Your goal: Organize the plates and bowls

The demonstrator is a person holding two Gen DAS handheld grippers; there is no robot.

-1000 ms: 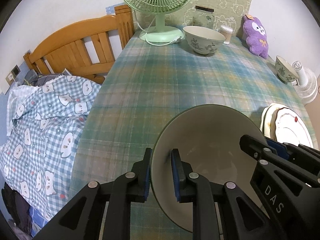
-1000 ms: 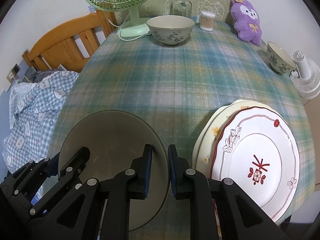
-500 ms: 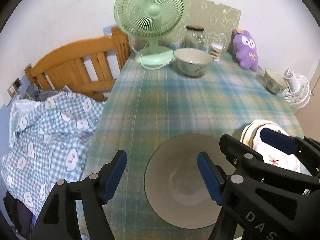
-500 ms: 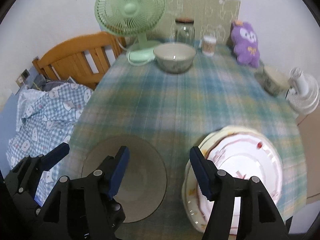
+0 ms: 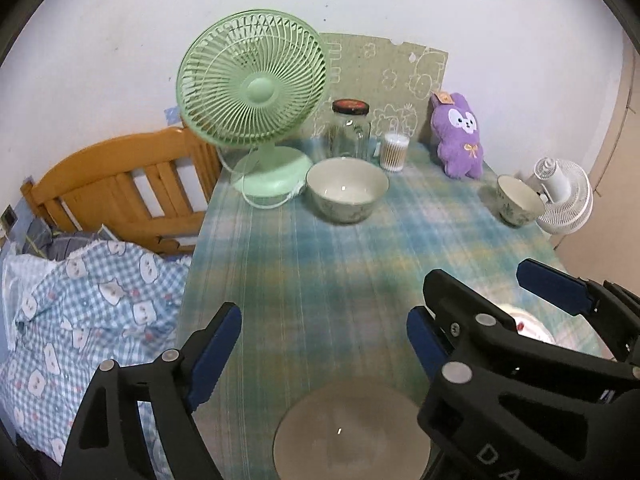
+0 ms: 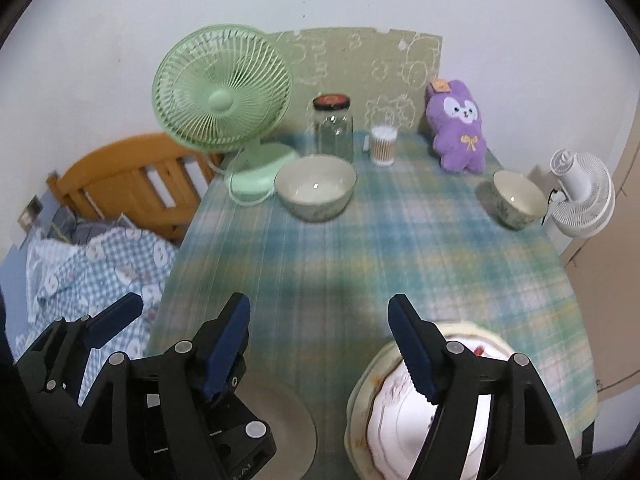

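A plain grey-beige plate lies flat on the plaid tablecloth, low in the left wrist view. My left gripper hangs above it, jaws opening, nothing between them. My right gripper hovers beside it over the cloth, jaws also opening and empty. The grey plate sits at its lower left and a stack of plates, topped by a white one with red trim, at its lower right. A large bowl stands far back near the fan. A small bowl sits at the right edge.
At the back stand a green fan, a glass jar, a cotton-swab tub and a purple plush. A small white fan is off the right edge. A wooden bed frame and checked bedding border the left.
Both grippers were shut on the grey plate's rim; they have let go, opened wide and risen. The plate now lies on the table below them.
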